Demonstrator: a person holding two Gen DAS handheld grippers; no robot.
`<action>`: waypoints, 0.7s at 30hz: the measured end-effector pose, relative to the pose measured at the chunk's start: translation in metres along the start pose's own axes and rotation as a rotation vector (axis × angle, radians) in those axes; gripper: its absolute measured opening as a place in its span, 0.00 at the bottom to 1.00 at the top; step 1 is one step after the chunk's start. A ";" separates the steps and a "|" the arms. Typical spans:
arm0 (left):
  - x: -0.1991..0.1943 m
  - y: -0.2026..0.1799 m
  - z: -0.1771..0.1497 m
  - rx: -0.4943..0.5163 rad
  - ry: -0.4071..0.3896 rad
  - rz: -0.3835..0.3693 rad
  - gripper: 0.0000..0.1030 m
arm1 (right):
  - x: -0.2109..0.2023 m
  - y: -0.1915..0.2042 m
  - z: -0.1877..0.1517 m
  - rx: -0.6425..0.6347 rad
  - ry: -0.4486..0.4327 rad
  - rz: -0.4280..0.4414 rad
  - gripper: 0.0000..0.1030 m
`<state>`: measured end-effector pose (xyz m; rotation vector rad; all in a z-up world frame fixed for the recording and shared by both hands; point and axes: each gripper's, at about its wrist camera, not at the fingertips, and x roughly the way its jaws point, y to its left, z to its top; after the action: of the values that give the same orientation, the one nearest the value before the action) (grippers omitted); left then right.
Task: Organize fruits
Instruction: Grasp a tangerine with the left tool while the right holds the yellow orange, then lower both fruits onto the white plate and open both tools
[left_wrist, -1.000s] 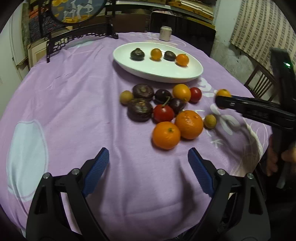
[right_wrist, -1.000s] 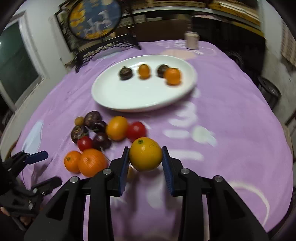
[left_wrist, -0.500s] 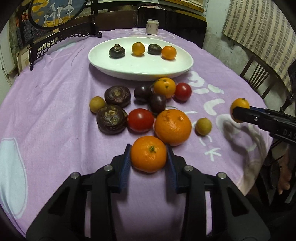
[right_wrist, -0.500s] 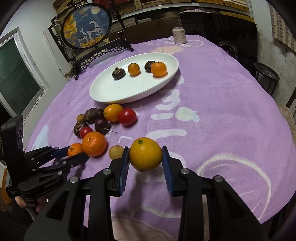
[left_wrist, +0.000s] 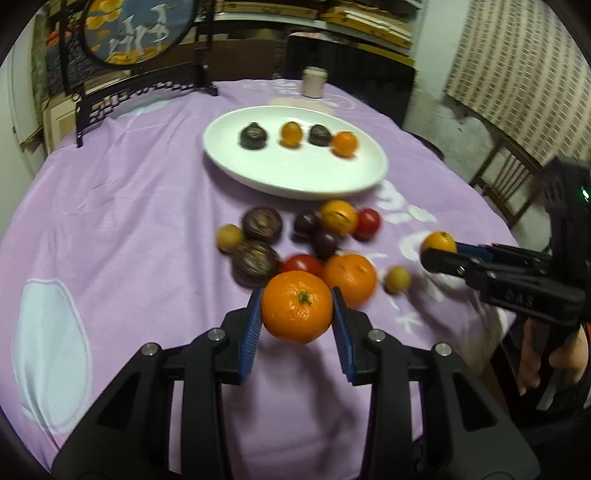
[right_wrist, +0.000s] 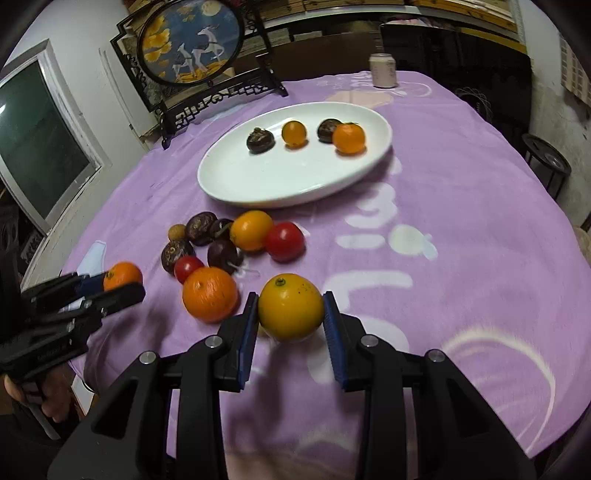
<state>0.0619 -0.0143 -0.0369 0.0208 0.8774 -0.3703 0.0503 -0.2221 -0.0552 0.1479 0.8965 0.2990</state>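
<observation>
Currently we hold two fruits clear of the purple cloth (left_wrist: 140, 206): left gripper (left_wrist: 297, 308) clamped on an orange (left_wrist: 297, 306), right gripper (right_wrist: 290, 308) on a yellow citrus (right_wrist: 290, 306). Both seem firm, light, round, probably smooth-skinned; best held across the middle.

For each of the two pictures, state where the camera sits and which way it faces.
Left wrist: sits behind the left gripper, facing forward and down at its orange mandarin and white plate; a hand shows right.
Right wrist: sits behind the right gripper, facing its yellow-orange fruit.
Shared: plate, loose fruit pile, purple tablecloth.
</observation>
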 end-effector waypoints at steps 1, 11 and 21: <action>0.002 0.005 0.007 -0.012 0.006 0.011 0.35 | 0.002 0.002 0.006 -0.009 -0.001 -0.001 0.34; 0.081 0.039 0.159 -0.142 0.032 0.100 0.36 | 0.070 0.019 0.135 -0.135 -0.014 -0.049 0.34; 0.147 0.047 0.187 -0.175 0.107 0.106 0.36 | 0.132 -0.005 0.166 -0.120 0.055 -0.113 0.34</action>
<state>0.3015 -0.0474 -0.0336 -0.0752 1.0081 -0.1941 0.2589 -0.1853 -0.0525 -0.0222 0.9351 0.2521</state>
